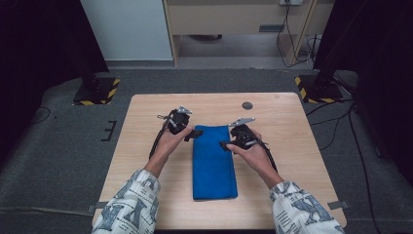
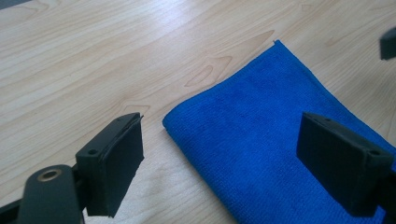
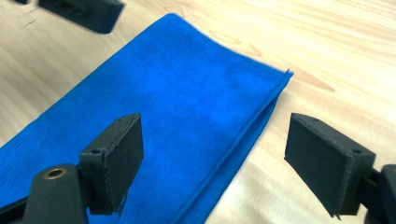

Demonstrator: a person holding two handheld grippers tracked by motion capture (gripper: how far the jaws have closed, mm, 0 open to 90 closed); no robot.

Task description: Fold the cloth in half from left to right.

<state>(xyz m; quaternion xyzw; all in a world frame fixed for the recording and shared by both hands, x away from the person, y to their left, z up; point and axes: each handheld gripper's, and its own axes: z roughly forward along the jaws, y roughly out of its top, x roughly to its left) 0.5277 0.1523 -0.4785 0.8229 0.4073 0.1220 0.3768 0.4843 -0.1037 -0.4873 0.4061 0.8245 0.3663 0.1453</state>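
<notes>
Grey carpet floor, wooden table

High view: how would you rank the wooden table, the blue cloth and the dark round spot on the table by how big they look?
Largest to smallest:
1. wooden table
2. blue cloth, folded
3. dark round spot, near the table's far edge

A lab-like recording room — beyond the grippers, a lone wooden table on grey carpet, hazard-striped stand bases, black curtains, trailing cables.

Right gripper jaws wide apart above folded blue cloth; cloth's corner lies between them, on wooden table.
</notes>
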